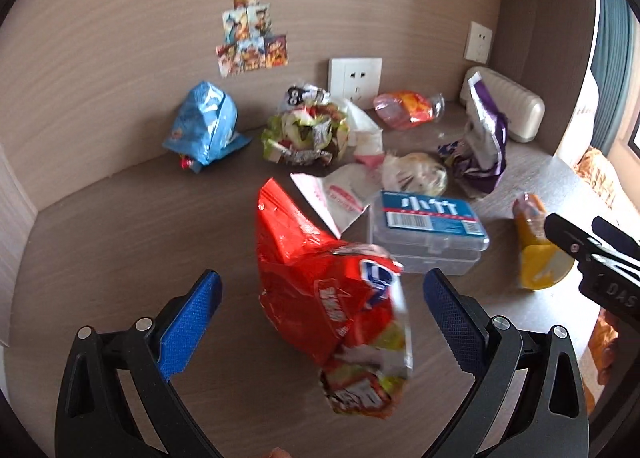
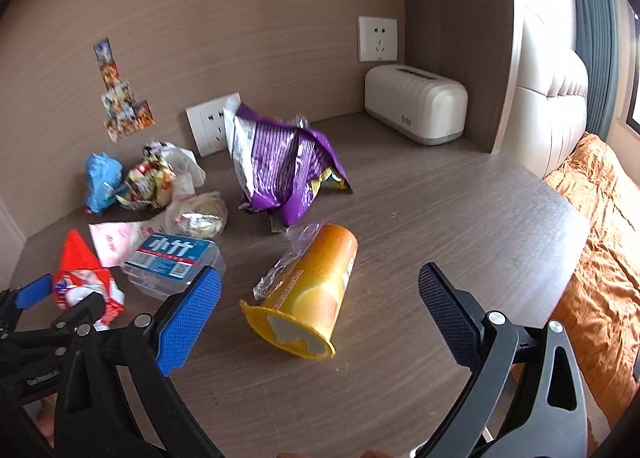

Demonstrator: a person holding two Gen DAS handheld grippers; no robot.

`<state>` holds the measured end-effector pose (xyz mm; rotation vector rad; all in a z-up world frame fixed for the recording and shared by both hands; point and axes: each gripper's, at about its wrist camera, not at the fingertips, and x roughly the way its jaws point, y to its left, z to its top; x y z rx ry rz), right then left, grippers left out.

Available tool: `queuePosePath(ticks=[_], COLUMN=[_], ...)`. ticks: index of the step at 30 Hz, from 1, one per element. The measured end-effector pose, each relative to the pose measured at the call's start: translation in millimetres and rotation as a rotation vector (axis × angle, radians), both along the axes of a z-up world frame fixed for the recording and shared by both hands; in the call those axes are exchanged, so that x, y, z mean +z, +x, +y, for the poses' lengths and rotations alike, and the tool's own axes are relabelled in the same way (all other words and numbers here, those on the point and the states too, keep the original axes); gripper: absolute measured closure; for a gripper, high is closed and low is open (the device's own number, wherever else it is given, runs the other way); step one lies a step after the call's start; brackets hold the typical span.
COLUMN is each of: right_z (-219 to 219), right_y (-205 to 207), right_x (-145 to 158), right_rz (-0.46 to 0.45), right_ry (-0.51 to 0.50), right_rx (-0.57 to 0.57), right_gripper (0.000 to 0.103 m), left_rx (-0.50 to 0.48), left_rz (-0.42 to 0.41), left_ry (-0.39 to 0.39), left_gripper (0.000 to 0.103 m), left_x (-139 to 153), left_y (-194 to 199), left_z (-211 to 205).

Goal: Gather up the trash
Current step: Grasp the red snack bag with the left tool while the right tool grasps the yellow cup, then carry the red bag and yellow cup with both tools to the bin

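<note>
Red snack bag (image 1: 332,298) between spread left gripper (image 1: 320,294) fingers, yellow cup (image 2: 308,298) before open right gripper (image 2: 320,294)

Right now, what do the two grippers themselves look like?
Both match: the left gripper and right gripper have black skeletal frames with cut-out openings and silver pivot bolts. Each finger carries a blue, knurled-texture pad. White lettering marks the right gripper's black body. No cables or sleeves visible.
</note>
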<state>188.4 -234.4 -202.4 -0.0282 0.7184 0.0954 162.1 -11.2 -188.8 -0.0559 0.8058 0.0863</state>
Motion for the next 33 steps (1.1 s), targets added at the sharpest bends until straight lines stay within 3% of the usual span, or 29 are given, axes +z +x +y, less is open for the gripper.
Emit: queuePosePath(ticks=[2,4,6,8,10,13,21,27,33], right_z=[4,6,7,2,-1,-7,-29,-79,-149], right_y=[10,20,26,26,25,20,-20,-64,-122], right_x=[-13,-26,-34,-37,-35,-22,48,80,76], right_rz=[0.015,0.041,0.085,0.088,0.098,0.101,-0.039,-0.104,-0.083], right_ry=[-0.024,-0.027,-0.022,0.009,0.009,0.053,0.078,0.068,0.048], right_rx=[-0.017,-0.031,-0.036,-0.029,-0.040,-0.026,-0.032,-0.103,-0.241], right_gripper=[0.004,0.004,0.007,0.040,0.047,0.048,0.048,0.048,0.047], left_rx=[0.005,0.001,0.006,-0.016,-0.028,-0.045,-0.137,-0.324,-0.581], left_rz=[0.010,0.031,0.042,0.046,0.047,0.024,-0.074,-0.126,-0.114], left_ry=[0.001,0.003,0.017,0.021,0.034,0.044,0.042,0.011,-0.012], left_gripper=[0.007,0.036,0.038,0.039,0.039,0.039,0.039,0.039,0.039], left_x=[-6,-13,-17,-16,-12,5,64,82,71], left_y=[7,14,18,19,17,12,-11,-26,-46], left_z=[5,9,12,13,13,11,-21,-100,-204])
